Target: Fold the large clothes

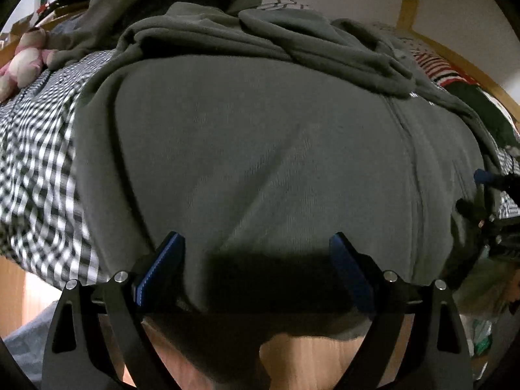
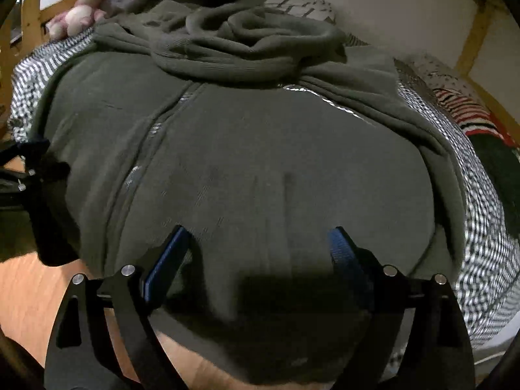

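A large dark olive zip hoodie (image 1: 260, 149) lies spread on a black-and-white checked bedcover (image 1: 35, 149), its hem hanging over the near edge. It also fills the right wrist view (image 2: 260, 169), with its zipper (image 2: 152, 130) left of centre and its hood bunched at the far end. My left gripper (image 1: 256, 243) is open, its blue fingers straddling the hem on the hoodie's left half. My right gripper (image 2: 260, 237) is open over the hem on the right half. Each gripper shows at the edge of the other's view: the right one (image 1: 494, 201), the left one (image 2: 29, 175).
A pink plush toy (image 1: 22, 61) lies at the bed's far left. A red-and-white striped cloth (image 1: 438, 65) and dark clothes lie at the far right. A wooden bed frame (image 1: 409, 0) and a white wall stand behind. Wooden floor (image 2: 32, 292) shows below the bed edge.
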`<state>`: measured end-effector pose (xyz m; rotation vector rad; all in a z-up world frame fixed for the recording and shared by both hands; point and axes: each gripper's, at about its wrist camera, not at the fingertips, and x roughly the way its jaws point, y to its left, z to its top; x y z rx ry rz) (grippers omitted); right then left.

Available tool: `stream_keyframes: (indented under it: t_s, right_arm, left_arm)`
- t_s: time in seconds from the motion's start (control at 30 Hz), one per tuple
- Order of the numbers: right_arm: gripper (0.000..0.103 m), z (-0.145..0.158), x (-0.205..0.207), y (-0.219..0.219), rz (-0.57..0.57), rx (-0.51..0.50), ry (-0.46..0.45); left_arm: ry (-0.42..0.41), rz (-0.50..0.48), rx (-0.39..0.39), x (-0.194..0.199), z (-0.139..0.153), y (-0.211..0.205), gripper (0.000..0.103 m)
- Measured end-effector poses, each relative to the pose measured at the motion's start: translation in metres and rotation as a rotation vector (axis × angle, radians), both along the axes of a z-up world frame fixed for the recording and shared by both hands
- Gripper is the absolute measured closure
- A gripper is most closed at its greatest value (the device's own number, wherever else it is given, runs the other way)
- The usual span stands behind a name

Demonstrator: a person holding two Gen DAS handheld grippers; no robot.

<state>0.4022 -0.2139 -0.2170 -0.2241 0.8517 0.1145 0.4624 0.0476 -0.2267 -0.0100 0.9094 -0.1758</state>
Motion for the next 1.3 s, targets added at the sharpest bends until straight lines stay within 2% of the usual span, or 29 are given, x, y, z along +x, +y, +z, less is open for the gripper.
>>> stream_keyframes:
  t_s: [0.13,0.27,0.4,0.53,0.67,0.77,0.87,1.03,1.07,1.13,1.17,1.27,1.3]
  right_arm:
    - [0.012,-0.003,-0.025,-0.008,-0.019,0.013,-0.031]
    - [0.012,-0.003,-0.048,-0.016,-0.047,0.032,-0.068]
    - [0.012,-0.009,-0.069,-0.025,-0.084,0.05,-0.067]
    - [0.012,-0.015,-0.078,-0.032,-0.105,0.058,-0.044]
    - [0.012,-0.017,-0.088,-0.037,-0.12,0.072,-0.035]
    - [0.012,-0.017,-0.095,-0.04,-0.126,0.075,-0.039]
    - [0.012,-0.016,-0.097,-0.046,-0.136,0.101,-0.032]
    - [0.012,-0.002,-0.097,-0.079,-0.201,0.196,-0.073]
    - [0.012,0.001,-0.098,-0.087,-0.219,0.219,-0.083]
    - [0.012,0.005,-0.099,-0.107,-0.269,0.26,-0.094]
    - [0.012,0.006,-0.1,-0.113,-0.284,0.272,-0.093]
    - [0.012,0.004,-0.1,-0.133,-0.327,0.325,-0.061]
    - [0.012,0.002,-0.101,-0.138,-0.334,0.341,-0.041]
  left_arm:
    - [-0.022,-0.031,-0.05,-0.02,-0.008,0.011,0.013]
    - [-0.052,0.053,-0.161,-0.039,-0.015,0.044,0.013]
    - [-0.068,0.077,-0.178,-0.059,-0.026,0.068,0.013]
    - [-0.031,0.084,-0.146,-0.074,-0.04,0.081,0.013]
    - [0.016,0.112,-0.158,-0.087,-0.06,0.104,0.013]
    - [0.025,0.073,-0.22,-0.082,-0.071,0.113,0.013]
    - [0.032,0.031,-0.249,-0.078,-0.078,0.11,0.013]
    - [0.109,-0.011,-0.356,-0.067,-0.085,0.104,0.013]
    - [0.126,-0.007,-0.37,-0.065,-0.085,0.103,0.016]
    - [0.173,0.012,-0.394,-0.062,-0.086,0.108,0.04]
    - [0.192,0.018,-0.408,-0.059,-0.087,0.112,0.06]
    - [0.262,0.068,-0.5,-0.05,-0.087,0.134,0.084]
    - [0.277,0.07,-0.511,-0.051,-0.085,0.137,0.087]
